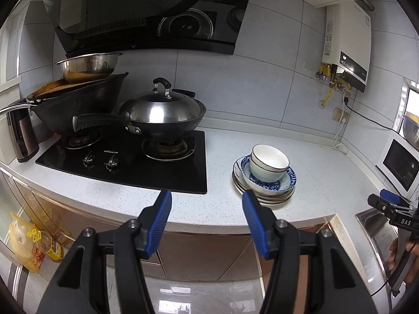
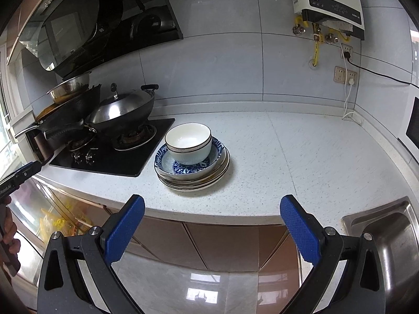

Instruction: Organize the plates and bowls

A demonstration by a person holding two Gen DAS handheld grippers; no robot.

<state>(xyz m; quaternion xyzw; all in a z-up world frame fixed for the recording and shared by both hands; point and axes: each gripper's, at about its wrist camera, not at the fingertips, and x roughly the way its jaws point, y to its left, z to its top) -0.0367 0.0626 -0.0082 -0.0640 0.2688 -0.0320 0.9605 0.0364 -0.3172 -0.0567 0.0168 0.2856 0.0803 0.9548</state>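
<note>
We see the white bowl (image 2: 189, 141) sitting in a blue-patterned bowl (image 2: 188, 164) atop a stack of plates (image 2: 195, 180), all on the speckled countertop (image 2: 301, 157) just right of the black gas stove (image 2: 117, 157). Our left gripper (image 1: 207, 209) and right gripper (image 2: 212, 219) both gape wide, empty, back from the counter edge. A steel sink (image 2: 387, 233) lies at right.

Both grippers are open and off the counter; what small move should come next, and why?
Probably bring the right gripper forward to the white bowl. It sits on top of the blue bowl and plates, and nothing is held yet.
</note>
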